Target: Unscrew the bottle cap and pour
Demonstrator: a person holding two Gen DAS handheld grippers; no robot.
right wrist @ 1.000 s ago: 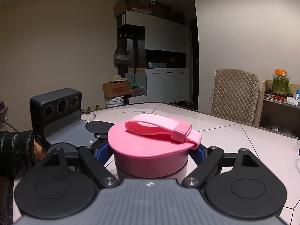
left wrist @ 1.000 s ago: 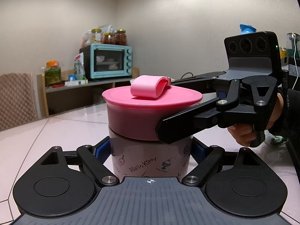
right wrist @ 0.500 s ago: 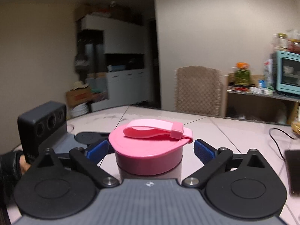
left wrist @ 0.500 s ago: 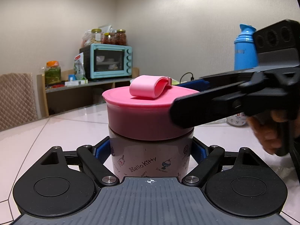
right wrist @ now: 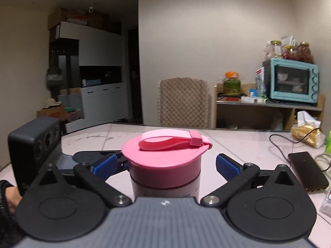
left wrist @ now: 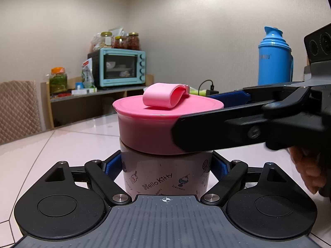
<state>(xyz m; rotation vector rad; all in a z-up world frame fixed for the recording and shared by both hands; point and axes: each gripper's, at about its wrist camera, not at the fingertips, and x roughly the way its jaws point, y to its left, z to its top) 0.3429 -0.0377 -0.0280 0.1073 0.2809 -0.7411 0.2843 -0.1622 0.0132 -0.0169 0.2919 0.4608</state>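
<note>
The bottle (left wrist: 165,177) stands upright on the pale tiled table (left wrist: 62,144), its grey body printed with small cartoon drawings and lettering; the left gripper (left wrist: 165,168) is clamped on that body just below the cap, with a blue pad (left wrist: 112,166) pressed against each side. The pink cap (left wrist: 153,132) sits level on top of the bottle, and its lighter pink loop strap (left wrist: 165,96) lies folded over the lid.

From the right wrist view, the right gripper (right wrist: 165,164) stands with its fingers spread to either side of the cap (right wrist: 165,165); there is a clear gap between the right-hand blue pad (right wrist: 226,166) and the pink rim, and the other pad sits near the cap without plainly touching it (so this gripper is released, holding nothing). In the left wrist view one black finger (left wrist: 217,130) of the right gripper crosses in front of the cap's side.

Behind the bottle, a teal toaster oven (left wrist: 120,67) rests on a wooden shelf (left wrist: 99,95) with jars (left wrist: 120,41) on top of it; a blue thermos (left wrist: 274,57) stands off to the right. On the table to the right of the bottle lie a dark phone (right wrist: 308,171) and a black cable (right wrist: 289,142); a quilted chair back (right wrist: 183,102) stands beyond the far table edge.
</note>
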